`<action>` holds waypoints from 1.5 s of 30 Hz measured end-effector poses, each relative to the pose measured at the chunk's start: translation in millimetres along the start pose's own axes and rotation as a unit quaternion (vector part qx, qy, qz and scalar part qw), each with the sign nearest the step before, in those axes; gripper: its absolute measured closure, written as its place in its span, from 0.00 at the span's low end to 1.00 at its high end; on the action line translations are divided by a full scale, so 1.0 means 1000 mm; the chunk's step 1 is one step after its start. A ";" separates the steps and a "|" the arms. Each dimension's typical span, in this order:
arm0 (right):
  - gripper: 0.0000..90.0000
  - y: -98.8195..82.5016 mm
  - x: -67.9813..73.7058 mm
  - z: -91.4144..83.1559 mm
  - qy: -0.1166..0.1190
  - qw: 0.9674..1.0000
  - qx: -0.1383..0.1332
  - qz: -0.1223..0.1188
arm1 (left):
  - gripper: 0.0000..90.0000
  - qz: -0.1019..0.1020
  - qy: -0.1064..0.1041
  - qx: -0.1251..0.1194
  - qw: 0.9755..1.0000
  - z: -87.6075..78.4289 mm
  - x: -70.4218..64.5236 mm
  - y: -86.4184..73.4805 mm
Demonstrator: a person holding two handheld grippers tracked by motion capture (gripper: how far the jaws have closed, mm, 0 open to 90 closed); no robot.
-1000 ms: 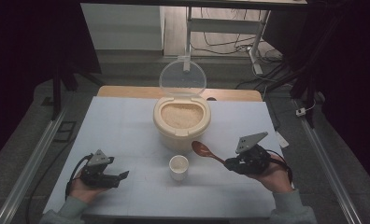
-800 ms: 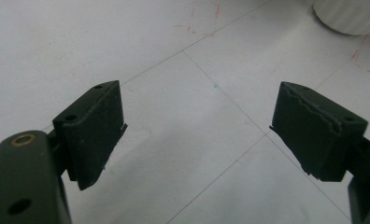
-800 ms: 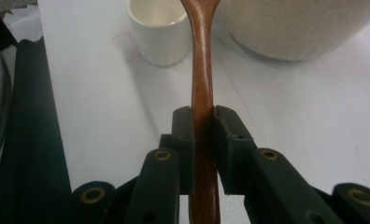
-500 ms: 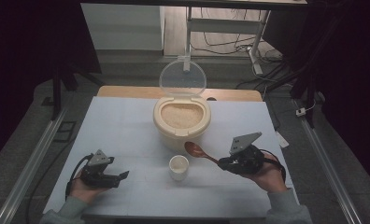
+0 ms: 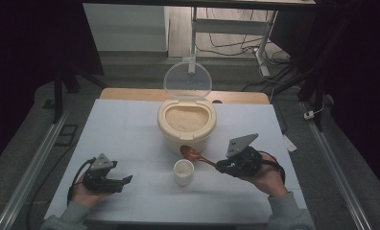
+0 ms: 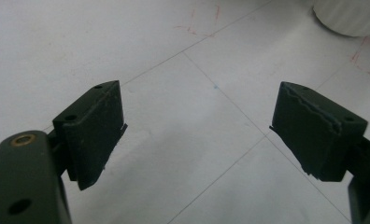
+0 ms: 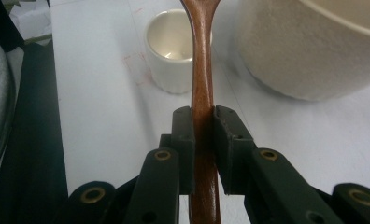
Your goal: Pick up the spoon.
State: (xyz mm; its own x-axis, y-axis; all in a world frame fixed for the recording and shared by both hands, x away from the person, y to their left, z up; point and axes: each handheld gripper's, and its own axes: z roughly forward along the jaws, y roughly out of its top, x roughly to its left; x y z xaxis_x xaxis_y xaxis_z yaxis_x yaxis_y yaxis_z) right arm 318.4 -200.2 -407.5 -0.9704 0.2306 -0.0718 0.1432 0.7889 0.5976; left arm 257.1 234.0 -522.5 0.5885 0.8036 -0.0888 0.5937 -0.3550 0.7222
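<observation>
I hold the left hand-held gripper (image 5: 123, 181) low over the near-left part of the table (image 5: 130, 124), its dark ridged pads (image 6: 96, 126) standing wide apart with nothing between them but the pale, faintly lined table surface. Further right, near the middle, stands a small white cup (image 5: 184, 171), a short smooth-glazed cylinder, upright and, as far as the right gripper view shows, empty. Just behind it sits the rice container (image 5: 186, 125), a rounded cream plastic tub with a matt, slightly grainy wall, filled with pale rice and with its clear round lid (image 5: 187, 80) hinged upright at the back. The wooden spoon (image 5: 196, 155) is polished reddish-brown, with an oval bowl and a slim handle. Its long axis runs from my right hand-held gripper (image 5: 222, 165) up and to the left, placing the bowl between the cup and the container wall, above the table and just below the container rim. The right hand-held gripper is clamped on the spoon handle, both pads pressing its sides. The rice lies beyond and above the spoon bowl, straight along the handle axis, so I judge the coming move to be a lift over the rim and a dip forward. The right hand is clearly the nearer one.
</observation>
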 end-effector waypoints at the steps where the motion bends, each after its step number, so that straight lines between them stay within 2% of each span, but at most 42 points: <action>1: 0.87 0.002 0.001 0.001 0.001 1.000 0.000 0.000 | 0.18 0.001 0.000 0.000 1.000 0.000 0.000 0.000; 9: 0.87 0.018 0.005 0.011 0.011 1.000 0.004 -0.019 | 0.18 0.005 -0.001 0.000 1.000 0.001 0.000 0.001; 18: 0.87 0.037 0.012 0.026 0.017 0.998 0.018 -0.053 | 0.18 0.004 0.000 0.001 1.000 0.001 0.000 0.001; 29: 0.87 0.048 0.018 0.041 0.021 0.997 0.025 -0.075 | 0.18 0.006 0.001 -0.007 1.000 -0.003 0.000 0.004; 35: 0.87 0.048 0.018 0.043 0.022 0.996 0.030 -0.079 | 0.19 0.024 -0.003 -0.031 0.999 -0.018 -0.007 0.018; 37: 0.87 0.048 0.019 0.044 0.023 0.996 0.032 -0.080 | 0.19 0.039 -0.011 -0.039 0.998 -0.024 -0.012 0.027; 41: 0.87 0.048 0.020 0.046 0.024 0.996 0.035 -0.083 | 0.20 0.064 -0.024 -0.051 0.996 -0.035 -0.023 0.044; 45: 0.87 0.049 0.020 0.047 0.022 0.995 0.039 -0.085 | 0.20 0.094 -0.036 -0.066 0.993 -0.047 -0.039 0.062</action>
State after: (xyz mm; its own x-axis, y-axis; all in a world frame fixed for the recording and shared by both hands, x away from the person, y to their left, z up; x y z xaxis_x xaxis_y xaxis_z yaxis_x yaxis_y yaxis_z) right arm 314.7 -130.1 -417.4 -0.9892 0.0662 -0.1305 -0.0108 0.8564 0.5163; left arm 244.9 203.0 -442.3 0.7229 0.6908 0.0113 0.3951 -0.4268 0.8134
